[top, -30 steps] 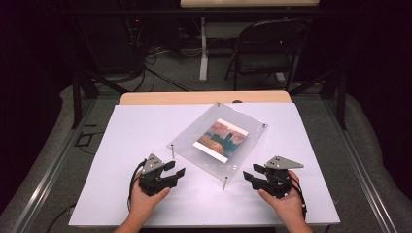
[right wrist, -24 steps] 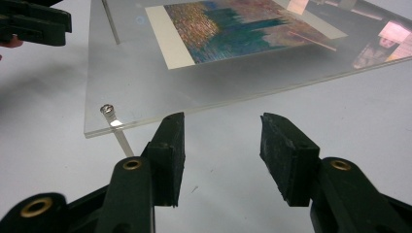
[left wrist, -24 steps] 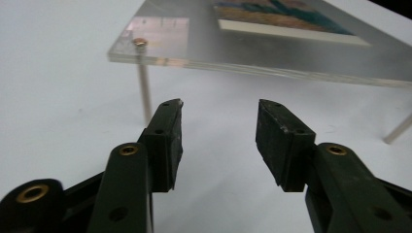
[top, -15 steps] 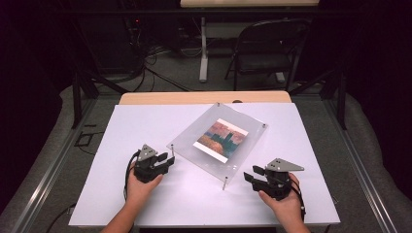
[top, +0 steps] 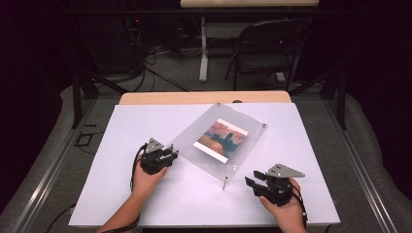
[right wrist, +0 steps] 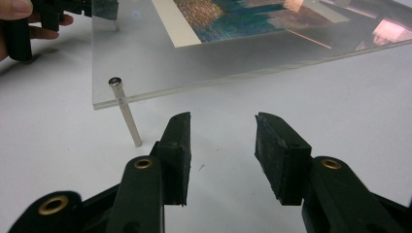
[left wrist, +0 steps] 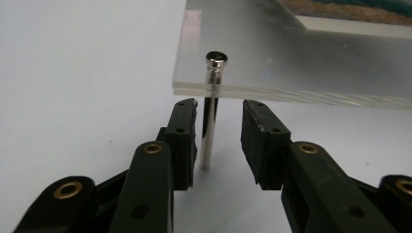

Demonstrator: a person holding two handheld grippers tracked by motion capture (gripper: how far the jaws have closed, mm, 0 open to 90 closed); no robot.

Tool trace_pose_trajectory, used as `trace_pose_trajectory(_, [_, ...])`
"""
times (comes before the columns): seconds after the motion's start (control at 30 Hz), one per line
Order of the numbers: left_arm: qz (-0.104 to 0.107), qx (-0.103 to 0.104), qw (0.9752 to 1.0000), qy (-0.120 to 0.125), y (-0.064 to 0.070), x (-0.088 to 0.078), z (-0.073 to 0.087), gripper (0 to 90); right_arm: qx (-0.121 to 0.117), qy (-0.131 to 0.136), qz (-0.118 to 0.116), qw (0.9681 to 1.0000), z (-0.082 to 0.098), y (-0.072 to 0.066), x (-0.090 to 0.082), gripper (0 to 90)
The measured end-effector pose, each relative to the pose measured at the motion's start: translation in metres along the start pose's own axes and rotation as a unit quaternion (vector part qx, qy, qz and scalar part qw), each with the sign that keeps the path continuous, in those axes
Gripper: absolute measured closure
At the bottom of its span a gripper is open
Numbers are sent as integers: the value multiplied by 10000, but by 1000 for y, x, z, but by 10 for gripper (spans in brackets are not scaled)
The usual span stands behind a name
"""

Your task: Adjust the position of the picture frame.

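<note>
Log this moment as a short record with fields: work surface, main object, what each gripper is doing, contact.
surface: white table
main object: clear acrylic frame with a picture inside, raised on metal corner posts
left gripper: at the frame's left corner, jaws either side of the left post; they have just been closing
left contact: one pad at or near the post, a gap at the other; no grip yet
right gripper: open, nothing between the jaws; they have just been closing
right position: short of the near post, apart from the frame
</note>
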State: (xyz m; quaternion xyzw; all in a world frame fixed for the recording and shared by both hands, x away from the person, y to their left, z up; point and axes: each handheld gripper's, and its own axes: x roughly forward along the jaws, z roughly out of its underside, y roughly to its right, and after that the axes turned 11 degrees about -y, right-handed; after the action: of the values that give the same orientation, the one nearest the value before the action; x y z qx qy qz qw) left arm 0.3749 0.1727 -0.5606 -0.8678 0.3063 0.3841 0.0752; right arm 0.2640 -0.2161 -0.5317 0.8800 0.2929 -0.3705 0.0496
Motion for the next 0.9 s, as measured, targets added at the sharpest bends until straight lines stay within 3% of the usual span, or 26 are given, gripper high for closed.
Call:
trace_pose_trajectory(0.17, [-24, 54, 10000, -26, 1, 4, -3, 684, 96, -13, -22, 10000, 4, -1, 0, 569])
trace_pose_trajectory(0.33, [41, -116, 9999, -52, -4, 5, -3, 759, 212, -83, -78, 9997, 6, 1, 0, 577])
trace_pose_trajectory(0.57, [-80, -103, 9998, -157, -4, 7, -4, 816, 344, -66, -112, 9993, 8, 4, -1, 580])
trace_pose_trajectory(0.9, [-150, -72, 9996, -237, -3, 7, -5, 849, 331, -82, -189, 9992, 10, 4, 0, 587])
